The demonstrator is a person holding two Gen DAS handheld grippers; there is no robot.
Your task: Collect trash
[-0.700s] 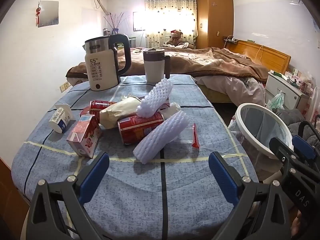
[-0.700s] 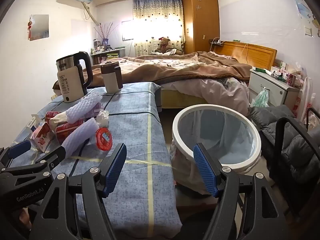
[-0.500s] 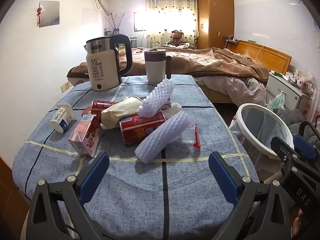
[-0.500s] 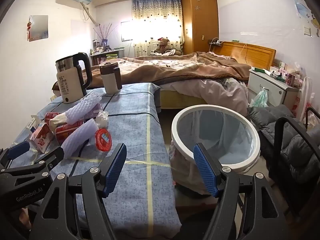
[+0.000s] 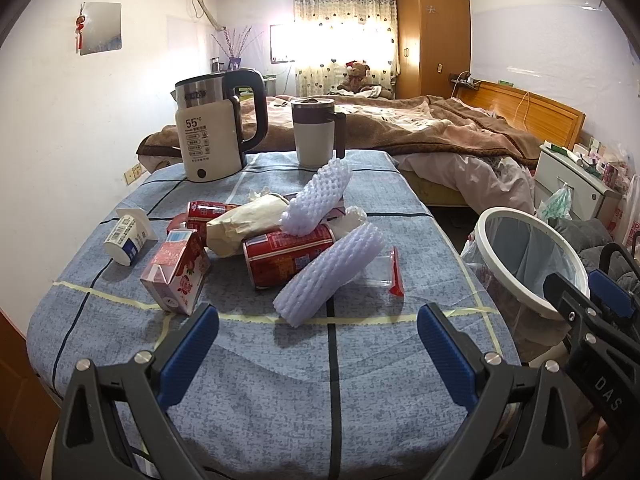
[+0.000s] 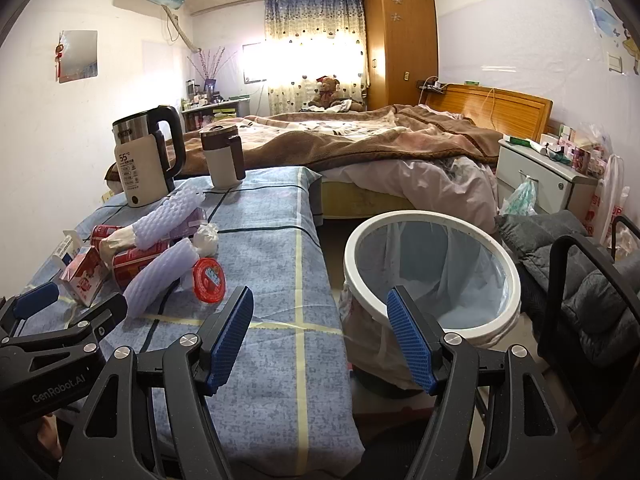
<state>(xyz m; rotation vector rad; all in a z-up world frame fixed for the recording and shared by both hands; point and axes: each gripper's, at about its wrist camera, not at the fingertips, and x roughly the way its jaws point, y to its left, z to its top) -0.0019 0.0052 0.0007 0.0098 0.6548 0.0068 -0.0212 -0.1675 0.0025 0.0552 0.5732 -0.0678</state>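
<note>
A heap of trash lies on the blue-clothed table [image 5: 280, 360]: two lilac foam fruit nets [image 5: 328, 276] [image 5: 316, 200], a red can [image 5: 288, 256], a pink milk carton [image 5: 176, 272], a small white yogurt cup [image 5: 124, 236], a paper-wrapped roll [image 5: 244, 224] and a clear cup with a red lid [image 5: 390, 270] on its side. My left gripper [image 5: 318, 336] hangs open just before the heap, with nothing between its fingers. The right gripper [image 6: 320, 320] stands open over the table's right edge, beside the white-rimmed lined trash bin [image 6: 432, 276] on the floor.
An electric kettle [image 5: 216, 140] and a lidded mug [image 5: 316, 132] stand at the table's far end. Behind them is a bed with a brown blanket [image 5: 420, 128]. A white nightstand [image 6: 540, 172] and a dark chair [image 6: 588, 280] sit right of the bin.
Both grippers have drifted slightly; the heap sits a touch higher and to the right in the left wrist view. Nothing was taken hold of or moved.
</note>
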